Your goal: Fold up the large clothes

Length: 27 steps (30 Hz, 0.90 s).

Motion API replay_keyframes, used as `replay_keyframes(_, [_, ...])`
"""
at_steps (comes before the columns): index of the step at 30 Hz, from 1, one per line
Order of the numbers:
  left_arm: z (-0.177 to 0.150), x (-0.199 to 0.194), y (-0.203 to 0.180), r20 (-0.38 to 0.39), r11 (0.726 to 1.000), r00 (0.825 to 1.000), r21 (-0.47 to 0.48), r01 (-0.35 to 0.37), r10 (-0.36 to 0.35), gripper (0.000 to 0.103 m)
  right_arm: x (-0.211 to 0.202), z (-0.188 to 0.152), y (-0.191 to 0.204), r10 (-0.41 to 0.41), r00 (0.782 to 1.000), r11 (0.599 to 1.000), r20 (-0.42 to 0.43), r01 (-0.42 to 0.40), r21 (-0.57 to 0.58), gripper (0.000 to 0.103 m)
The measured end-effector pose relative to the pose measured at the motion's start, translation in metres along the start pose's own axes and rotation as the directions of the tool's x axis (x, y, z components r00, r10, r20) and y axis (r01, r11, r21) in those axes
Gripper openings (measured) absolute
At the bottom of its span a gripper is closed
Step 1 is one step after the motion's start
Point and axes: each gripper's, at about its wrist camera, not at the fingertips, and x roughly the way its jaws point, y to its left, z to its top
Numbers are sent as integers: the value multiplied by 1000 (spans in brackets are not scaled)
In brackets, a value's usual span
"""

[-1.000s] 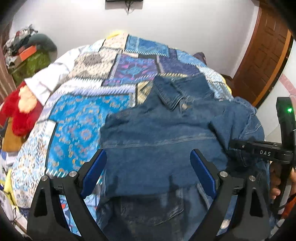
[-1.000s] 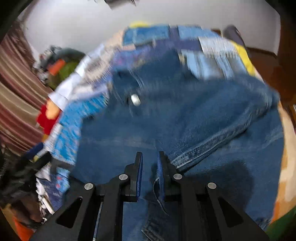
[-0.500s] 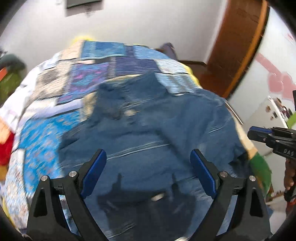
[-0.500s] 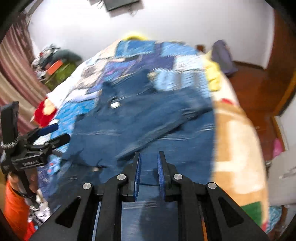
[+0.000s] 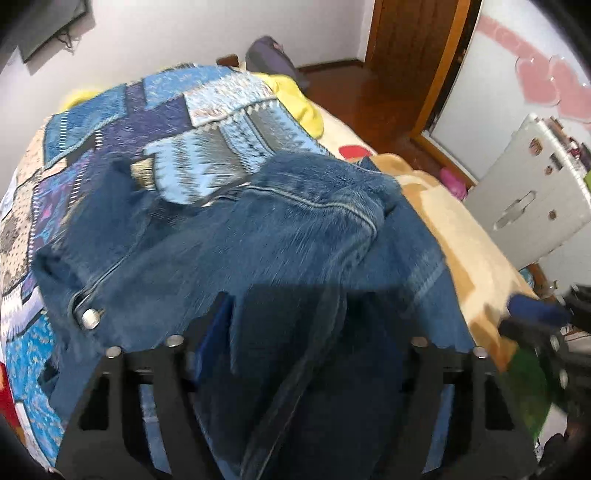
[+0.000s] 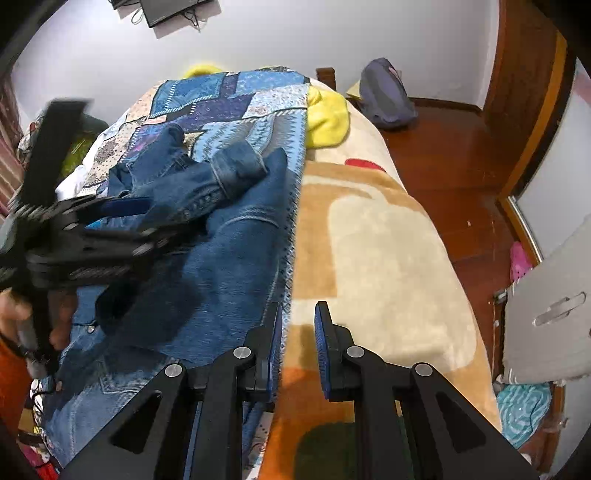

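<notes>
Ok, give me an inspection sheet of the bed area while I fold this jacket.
Surface: bed with a beige blanket, a patchwork quilt over one side.
Job's things: denim jacket crumpled on the quilt.
Clutter: yellow cloth at the bed's far end; bag behind it.
Grippers: left hand-held gripper has just been closing, jacket between its jaws; right hand-held gripper shut, empty.
Cables: wires dangling under a wall screen.
Surroundings: wooden door, wooden floor, white cabinet.
</notes>
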Motion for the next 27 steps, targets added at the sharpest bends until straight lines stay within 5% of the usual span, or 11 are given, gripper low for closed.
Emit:
replay_keyframes(2, [7, 10, -3, 6, 1000, 1000, 5, -10, 10, 62, 5, -2, -2, 13, 1000, 1000, -5, -13, 7, 14])
replay_keyframes(7, [16, -2, 11, 50, 999, 999, -44, 7, -5, 9, 13, -1, 1, 23, 1000, 1000, -13, -23, 8, 14])
replay_keyframes(15, [0, -110, 87, 268, 990, 963, -141, 1, 37, 7, -2, 16, 30, 26, 999, 999, 41, -24, -47, 14])
replay_keyframes(21, [-41, -164, 150, 352, 976, 930, -216, -32, 108, 7, -12, 33, 68, 22, 996, 993, 90, -12, -115, 14])
replay_keyframes(27, [-109, -151, 198, 286, 953, 951, -302, -29, 120, 7, 12, 39, 107, -40, 997, 977, 69, 53, -206, 14])
